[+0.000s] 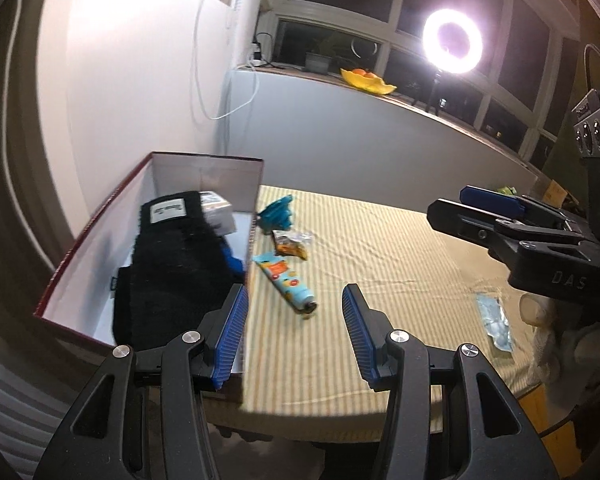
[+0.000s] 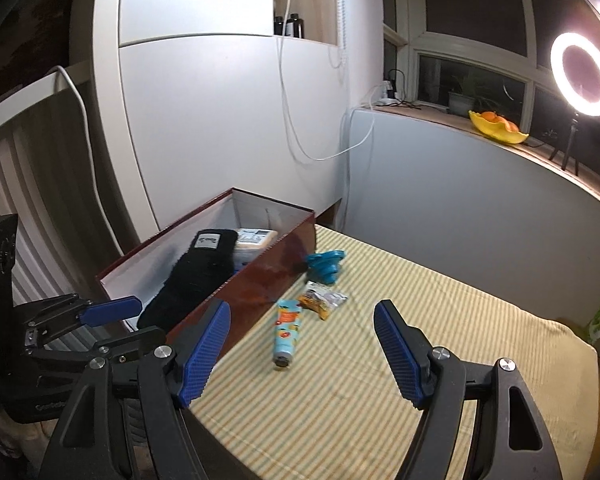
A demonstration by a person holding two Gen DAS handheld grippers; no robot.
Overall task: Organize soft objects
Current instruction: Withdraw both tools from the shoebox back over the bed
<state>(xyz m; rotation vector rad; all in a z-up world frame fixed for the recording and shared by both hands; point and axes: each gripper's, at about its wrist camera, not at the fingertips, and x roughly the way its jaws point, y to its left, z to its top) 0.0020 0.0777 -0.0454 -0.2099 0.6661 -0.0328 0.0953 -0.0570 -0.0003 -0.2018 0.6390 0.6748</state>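
A dark red box (image 1: 64,268) (image 2: 260,280) with a white inside stands at the table's left edge. In it lie a black fuzzy cloth with a white label (image 1: 172,272) (image 2: 196,276) and a white packet (image 1: 220,212) (image 2: 256,240). On the striped cloth beside the box lie a light blue tube (image 1: 286,280) (image 2: 288,332), a snack wrapper (image 1: 292,244) (image 2: 322,300) and a teal soft object (image 1: 278,212) (image 2: 324,264). My left gripper (image 1: 296,336) is open and empty, over the box's near right corner. My right gripper (image 2: 302,354) is open and empty, just short of the tube.
A pale blue packet (image 1: 496,322) lies at the table's right side. The right gripper's body (image 1: 520,240) hangs over the right of the table; the left one (image 2: 80,320) is by the box. A ring light (image 1: 452,40) (image 2: 582,78) and a yellow fruit bowl (image 1: 366,80) (image 2: 498,126) stand on the sill.
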